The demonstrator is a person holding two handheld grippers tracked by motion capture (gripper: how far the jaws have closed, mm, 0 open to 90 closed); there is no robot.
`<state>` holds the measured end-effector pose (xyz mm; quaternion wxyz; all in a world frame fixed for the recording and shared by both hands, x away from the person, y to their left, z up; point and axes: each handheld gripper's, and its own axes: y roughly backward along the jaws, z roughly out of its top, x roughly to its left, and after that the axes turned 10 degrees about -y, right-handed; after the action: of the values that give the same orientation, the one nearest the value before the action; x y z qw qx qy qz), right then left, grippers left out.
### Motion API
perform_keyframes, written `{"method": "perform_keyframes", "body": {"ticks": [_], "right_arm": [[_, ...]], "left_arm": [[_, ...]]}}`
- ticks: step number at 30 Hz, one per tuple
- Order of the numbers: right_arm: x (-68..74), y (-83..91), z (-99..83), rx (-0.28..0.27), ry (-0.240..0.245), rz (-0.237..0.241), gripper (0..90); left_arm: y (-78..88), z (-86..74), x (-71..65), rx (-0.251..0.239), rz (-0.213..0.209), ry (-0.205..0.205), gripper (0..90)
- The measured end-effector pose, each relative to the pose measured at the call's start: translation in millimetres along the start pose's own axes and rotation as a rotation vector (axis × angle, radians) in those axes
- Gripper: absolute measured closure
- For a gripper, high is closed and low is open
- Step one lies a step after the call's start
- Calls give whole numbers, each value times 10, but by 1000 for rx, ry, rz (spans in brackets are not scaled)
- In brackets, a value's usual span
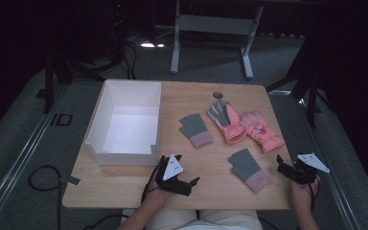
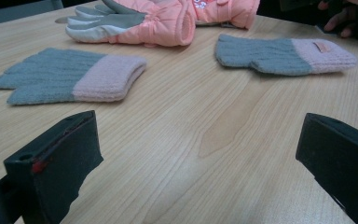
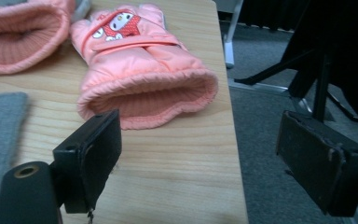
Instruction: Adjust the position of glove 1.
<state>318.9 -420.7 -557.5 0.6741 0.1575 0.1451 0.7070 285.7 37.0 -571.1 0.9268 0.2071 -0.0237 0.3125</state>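
Nearest the high view's camera, at the table's (image 1: 124, 191) front edge: left claw (image 1: 184, 183), spread wide, nothing between the jaws, low over bare wood. At the front right corner, right claw (image 1: 287, 168), likewise spread and pinching nothing, partly past the table's right edge.

Toward the back left, a white rectangular box (image 1: 98, 127): thin straight walls, a shallow notch cut in the near wall, flat floor, nothing inside.

Just beside the right claw, a grey knit glove with pink cuff (image 1: 249, 168), flat, ribbed, small label on the cuff in the left gripper view (image 2: 284, 53). Mid-table, well apart from it, a second grey knit glove (image 1: 195, 129) of the same make, pink cuff toward the front; in the left gripper view (image 2: 70, 77), soft and ribbed, fingers away from the claw.

Behind these, two padded pink gloves touching side by side: one palm up with grey and white palm (image 1: 225, 122), one showing a cartoon patch on its back (image 1: 261, 132). In the right gripper view, patch glove (image 3: 140, 70) puffy, smooth shell, elastic-gathered wrist, open cuff facing the claw, close to the table's right edge. Table top pale wood grain, rounded corners.
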Motion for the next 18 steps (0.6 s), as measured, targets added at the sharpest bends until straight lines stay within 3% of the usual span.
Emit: {"method": "perform_keyframes", "body": {"ticks": [8,11,18], "right_arm": [[3,-9,2,13,6,-16,146],[42,-29,4,33,40,-33,147],[21,-24,6,31,30,-5,147]], "left_arm": [[-7,2,9,8,0,11,0],[-3,0,11,5,-4,10,0],[-6,3,-1,4,-8,-1,0]]}}
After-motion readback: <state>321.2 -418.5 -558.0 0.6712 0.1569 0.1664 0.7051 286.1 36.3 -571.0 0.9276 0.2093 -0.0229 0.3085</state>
